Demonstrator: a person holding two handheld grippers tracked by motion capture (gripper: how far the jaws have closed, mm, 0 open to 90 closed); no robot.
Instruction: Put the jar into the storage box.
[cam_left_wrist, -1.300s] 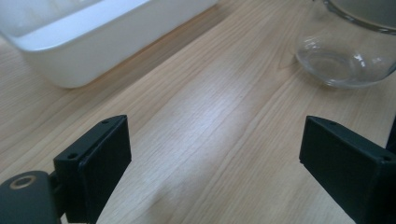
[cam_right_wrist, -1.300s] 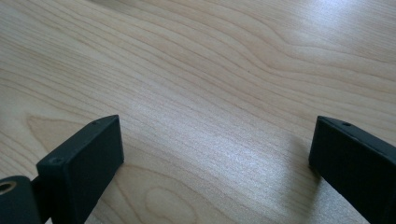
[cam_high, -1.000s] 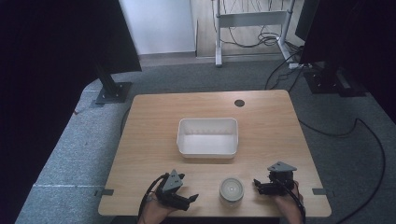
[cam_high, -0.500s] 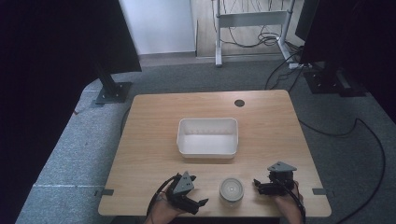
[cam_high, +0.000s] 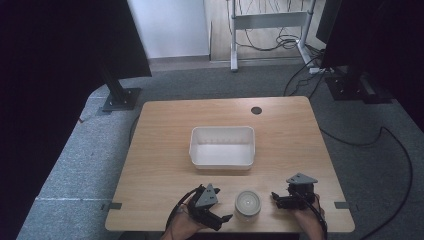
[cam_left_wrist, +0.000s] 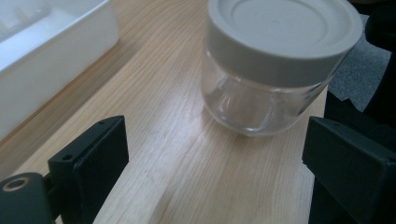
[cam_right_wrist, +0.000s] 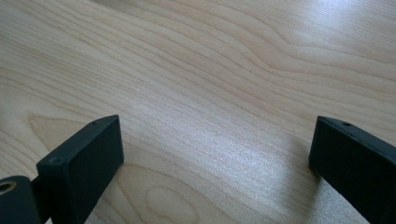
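Observation:
A small clear glass jar (cam_high: 248, 204) with a white lid stands near the table's front edge, between the two grippers. My left gripper (cam_high: 220, 214) sits just left of it, turned toward it and open. In the left gripper view the jar (cam_left_wrist: 275, 65) stands close ahead, beyond the wide-apart jaws and a little to the right, with nothing between them. My right gripper (cam_high: 278, 199) rests right of the jar, open. In the right gripper view its jaws stand wide apart over bare wood (cam_right_wrist: 210, 93).
A white rectangular bin (cam_high: 222, 146), empty, stands at the table's middle, behind the jar; its wall (cam_left_wrist: 51, 51) shows at the upper left of the left gripper view. A round cable hole (cam_high: 256, 110) lies at the far edge. Black stands and cables flank the table on the grey carpet.
My left gripper has slid to the right along the front edge, closing on the jar. The right gripper and the jar have stayed in place.

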